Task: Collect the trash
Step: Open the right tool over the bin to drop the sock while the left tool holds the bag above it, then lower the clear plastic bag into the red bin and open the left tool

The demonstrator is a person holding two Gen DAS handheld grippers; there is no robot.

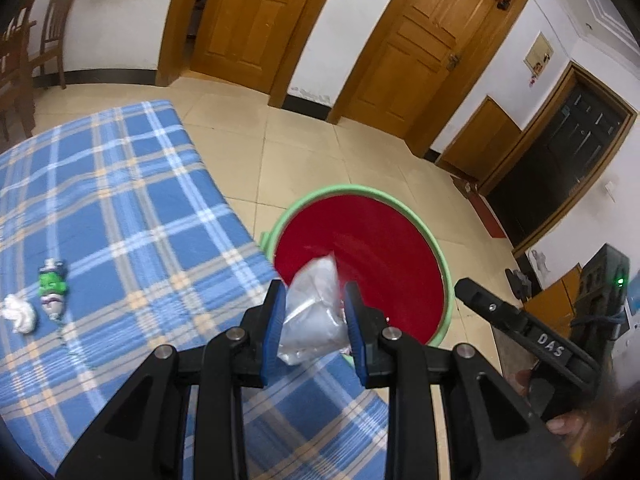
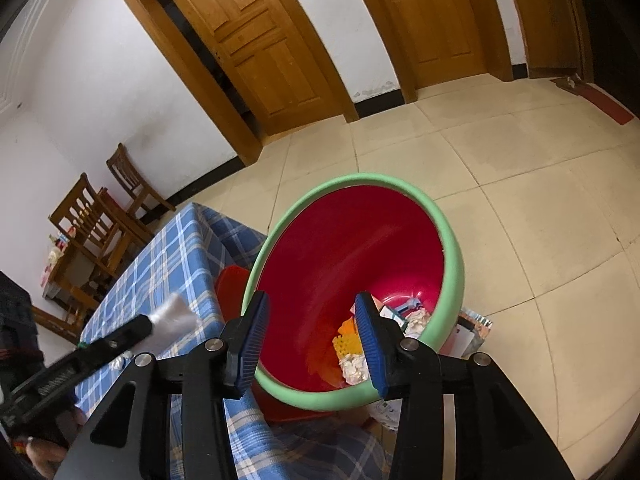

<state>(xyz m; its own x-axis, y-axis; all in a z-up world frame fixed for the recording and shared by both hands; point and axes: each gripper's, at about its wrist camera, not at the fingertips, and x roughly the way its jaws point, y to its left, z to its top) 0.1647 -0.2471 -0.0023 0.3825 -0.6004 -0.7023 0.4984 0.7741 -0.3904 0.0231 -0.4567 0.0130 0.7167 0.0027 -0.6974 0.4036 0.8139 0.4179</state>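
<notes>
Plastic, clear and crumpled, sat clamped between the blue pads of the left claw (image 1: 314, 320): this plastic bag (image 1: 316, 304) was held just at the near rim of the bin (image 1: 344, 192), above the edge of the desk (image 1: 120, 200) with its blue plaid cloth. In the right wrist view the same bag (image 2: 172, 320) showed as a pale blur at the tip of the left claw (image 2: 154, 328), over the desk (image 2: 160, 264) and just left of the bin (image 2: 452, 248).

The right claw (image 2: 312, 340) stood released, its jaws apart with nothing between them, poised over the near rim of the bin. No earlier view was there to compare. Part of the right claw (image 1: 516, 320) also showed at the right of the left wrist view, with the fingers (image 1: 564, 424) of a hand on its grip.

The bin was red inside with a green rim and stood on the tiled floor (image 2: 520, 184) touching or just beside the desk corner. At its bottom lay trash already collected (image 2: 356, 360): crumpled white paper, something yellow and orange, and a small box.

Farther left on the desk lay a crumpled white tissue (image 1: 18, 314) and, just beside it, a squashed green-labelled wrapper (image 1: 54, 288).

Beyond, wooden chairs (image 2: 104, 216) stood by the wall, and wooden doors (image 2: 256, 40) closed the far side of the room.
</notes>
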